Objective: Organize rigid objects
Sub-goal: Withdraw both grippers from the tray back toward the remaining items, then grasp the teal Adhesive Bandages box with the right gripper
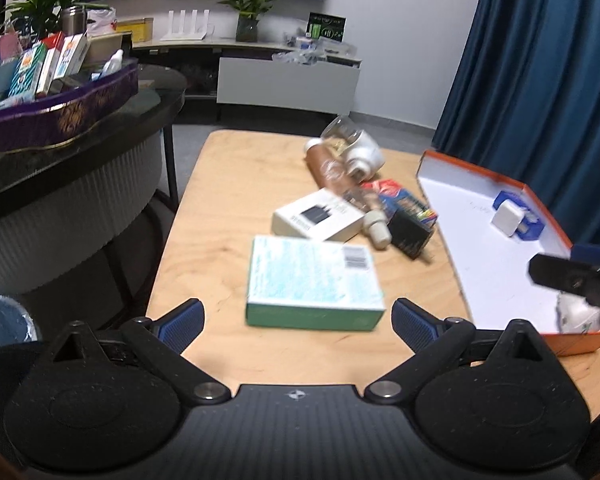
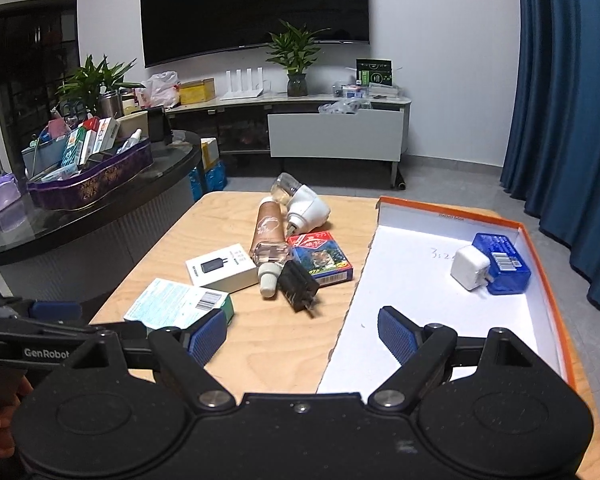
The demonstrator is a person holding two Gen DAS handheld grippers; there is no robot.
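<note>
A pale green box (image 1: 314, 282) (image 2: 180, 305) lies on the wooden table (image 1: 228, 184), right in front of my open, empty left gripper (image 1: 298, 322). Behind it lie a white charger box (image 1: 318, 220) (image 2: 220, 268), a brown bottle (image 1: 340, 176) (image 2: 268, 240), a black plug adapter (image 1: 414, 230) (image 2: 298, 284), a card box (image 2: 322, 258) and a white plug-in device (image 1: 362, 152) (image 2: 306, 208). The orange-rimmed white tray (image 1: 476, 248) (image 2: 420, 264) holds a white charger (image 1: 508, 218) (image 2: 470, 266) and a blue box (image 2: 502, 264). My right gripper (image 2: 302, 334) is open and empty over the tray's left edge.
A dark glass counter (image 2: 100, 200) with a purple tray of boxes (image 1: 60, 108) stands to the left. A TV console (image 2: 332, 136) and blue curtain (image 2: 568, 120) are behind. The right gripper's body (image 1: 572, 280) hovers over the tray's near corner, above a white item (image 1: 576, 312).
</note>
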